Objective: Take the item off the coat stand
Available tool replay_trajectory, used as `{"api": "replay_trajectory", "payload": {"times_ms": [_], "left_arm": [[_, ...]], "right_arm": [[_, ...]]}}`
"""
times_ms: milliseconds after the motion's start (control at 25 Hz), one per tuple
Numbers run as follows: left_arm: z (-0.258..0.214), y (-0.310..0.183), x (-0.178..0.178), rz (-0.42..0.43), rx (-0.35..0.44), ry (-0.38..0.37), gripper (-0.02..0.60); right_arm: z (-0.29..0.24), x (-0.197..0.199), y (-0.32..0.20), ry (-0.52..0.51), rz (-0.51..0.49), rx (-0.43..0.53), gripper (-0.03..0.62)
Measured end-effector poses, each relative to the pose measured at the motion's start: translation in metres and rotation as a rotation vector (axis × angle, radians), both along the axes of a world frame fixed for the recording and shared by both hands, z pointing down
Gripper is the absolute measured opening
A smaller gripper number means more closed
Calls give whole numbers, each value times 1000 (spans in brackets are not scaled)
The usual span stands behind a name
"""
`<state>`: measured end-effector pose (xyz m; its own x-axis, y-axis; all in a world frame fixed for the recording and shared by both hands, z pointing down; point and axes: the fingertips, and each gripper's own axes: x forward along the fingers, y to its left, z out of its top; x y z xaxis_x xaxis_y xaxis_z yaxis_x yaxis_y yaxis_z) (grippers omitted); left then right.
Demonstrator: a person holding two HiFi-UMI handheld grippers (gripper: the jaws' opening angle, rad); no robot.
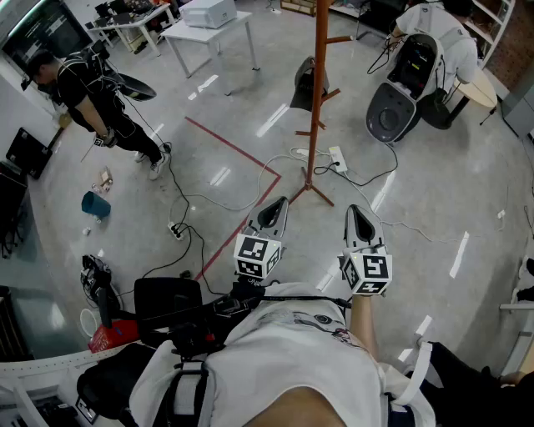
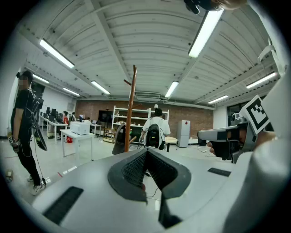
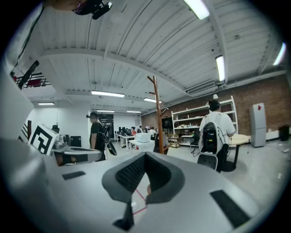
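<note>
Item (image 1: 307, 86) hangs on coat stand (image 1: 317, 125) beyond open floor (image 1: 322, 233); left hand-held gripper (image 1: 276, 208) and right hand-held gripper (image 1: 359, 213) clenched.

Bare floor (image 1: 434, 192) lies open up to the coat stand (image 1: 318, 100); cables (image 1: 250, 185) and a power strip (image 1: 338, 158) trail around its foot

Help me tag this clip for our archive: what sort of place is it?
Probably an open-plan lab or workshop: white table with a printer, storage shelves against a brick wall, and a power strip with loose cables on the floor.
</note>
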<state>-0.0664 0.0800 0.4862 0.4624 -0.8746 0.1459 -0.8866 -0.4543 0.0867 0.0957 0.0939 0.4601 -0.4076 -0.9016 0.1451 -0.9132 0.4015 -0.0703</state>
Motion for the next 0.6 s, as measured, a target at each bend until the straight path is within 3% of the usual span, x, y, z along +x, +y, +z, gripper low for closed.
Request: {"api": "replay_trajectory", "payload": {"times_ms": [600], "left_arm": [[4,-12,20,7,-4,-10,3]], "right_arm": [[3,13,-11,-14,-23,5,3]]}}
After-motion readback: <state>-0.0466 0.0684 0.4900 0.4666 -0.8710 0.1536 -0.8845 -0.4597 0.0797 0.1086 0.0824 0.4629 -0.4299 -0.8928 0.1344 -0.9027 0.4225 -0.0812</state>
